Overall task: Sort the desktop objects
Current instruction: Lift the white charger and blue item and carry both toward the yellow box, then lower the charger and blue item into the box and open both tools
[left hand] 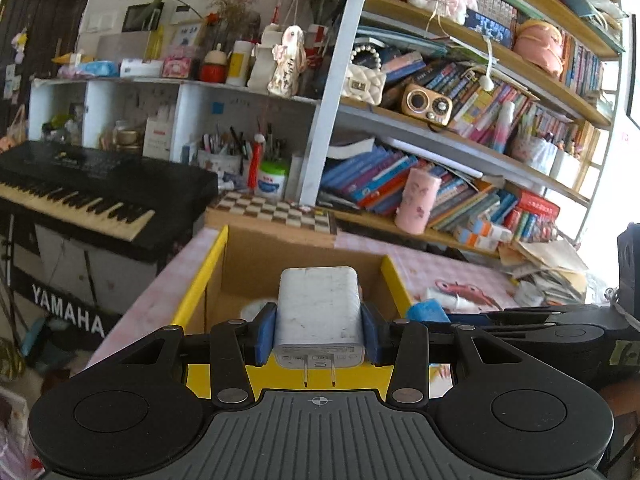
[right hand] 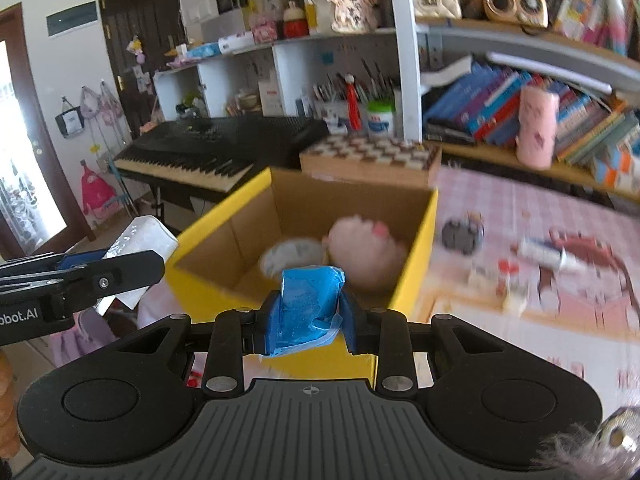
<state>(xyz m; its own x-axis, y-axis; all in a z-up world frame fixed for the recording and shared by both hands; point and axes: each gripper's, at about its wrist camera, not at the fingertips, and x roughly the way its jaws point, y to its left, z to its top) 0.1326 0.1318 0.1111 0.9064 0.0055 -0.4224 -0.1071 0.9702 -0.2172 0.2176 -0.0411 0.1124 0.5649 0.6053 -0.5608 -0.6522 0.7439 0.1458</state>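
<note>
My left gripper is shut on a white charger plug, prongs toward the camera, held over the near edge of the yellow cardboard box. My right gripper is shut on a crumpled blue packet above the near wall of the same box. Inside the box lie a pink plush toy and a pale round object. The left gripper with the charger shows at the left of the right wrist view. The blue packet shows in the left wrist view.
The box stands on a pink tablecloth. Small items lie to its right: a dark round object, a white tube, small bottles. A checkered box and bookshelf stand behind. A keyboard is at left.
</note>
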